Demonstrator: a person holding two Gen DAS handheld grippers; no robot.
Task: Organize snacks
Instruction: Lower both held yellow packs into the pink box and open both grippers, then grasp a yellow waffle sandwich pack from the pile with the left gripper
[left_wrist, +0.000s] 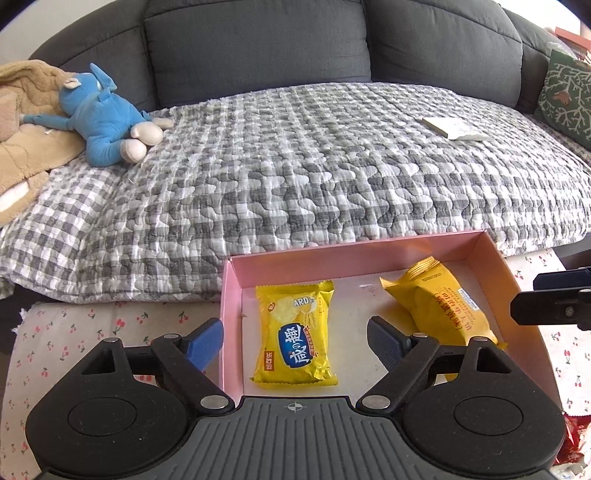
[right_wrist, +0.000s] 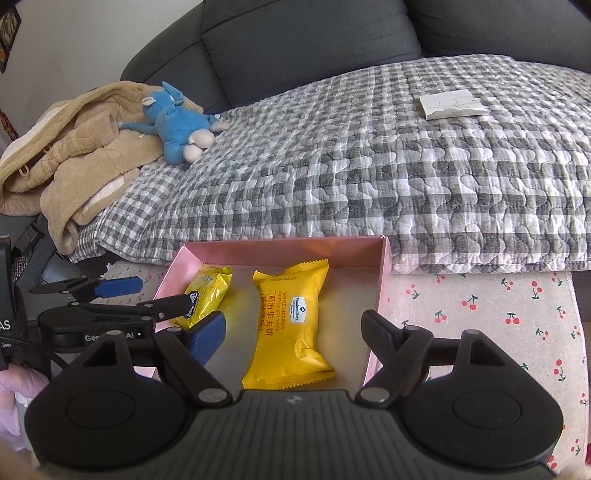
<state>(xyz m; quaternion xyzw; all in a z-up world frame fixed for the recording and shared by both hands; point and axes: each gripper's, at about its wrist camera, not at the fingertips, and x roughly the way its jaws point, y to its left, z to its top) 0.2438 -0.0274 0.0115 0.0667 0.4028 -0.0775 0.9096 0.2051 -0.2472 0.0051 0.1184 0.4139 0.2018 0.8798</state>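
Left wrist view: the left gripper (left_wrist: 295, 341) hangs with its jaws spread wide over the near left part of a pink box (left_wrist: 231, 295), nothing between the pads. A yellow cracker packet (left_wrist: 295, 336) lies flat on the box floor directly below the gap, and an orange-yellow wafer packet (left_wrist: 443, 306) lies to its right, partly leaning toward the right wall. Right wrist view: the right gripper (right_wrist: 293, 339) is likewise wide and empty above the wafer packet (right_wrist: 291, 325), with the cracker packet (right_wrist: 207, 295) beyond the other tool's finger. Both snacks rest inside the box, apart from each other; the box stands on a cherry-print cloth (right_wrist: 498, 314) against the edge of a sofa (right_wrist: 295, 48) with a checked quilt (right_wrist: 369, 147). A small white packet (right_wrist: 452, 105) lies well apart on the quilt and may be the next item to collect.

Hazards, as judged from this arrangement:
- One left finger sits outside the box's left wall; drawing the tool sideways could catch the thin wall and drag or tip the light box.
- The two tools are close together over a narrow box and could knock each other.
- Glossy, air-filled wrappers may slide or shift if brushed.
- Reaching for the white packet across soft, yielding quilt could push it down instead of gripping it.
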